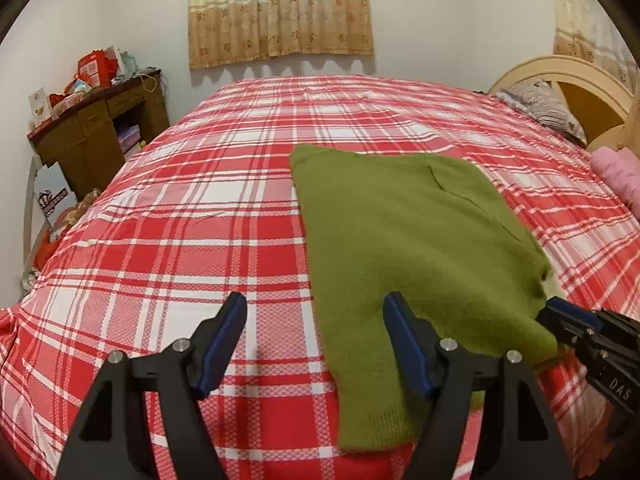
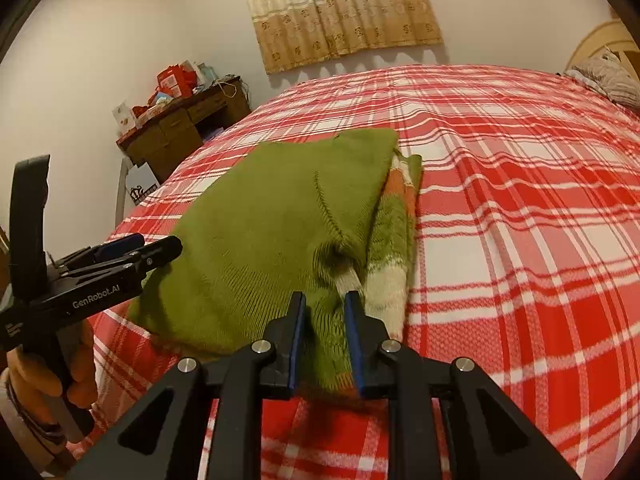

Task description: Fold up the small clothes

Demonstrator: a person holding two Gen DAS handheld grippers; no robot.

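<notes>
With the left gripper (image 1: 316, 344) gaping empty beside the green sweater (image 1: 404, 240) and the right gripper (image 2: 325, 340) slightly parted around its near edge—unpinched, I judge—the fold on the plaid bedspread (image 1: 180, 240) could spring open.

- red plaid bedspread (image 1: 200, 208), covers whole bed
- beige curtain (image 1: 280, 12) on far wall
- brown desk (image 1: 100, 128) at left, boxes piled on top
- headboard (image 1: 560, 76) and pillow (image 1: 548, 108) at right
</notes>
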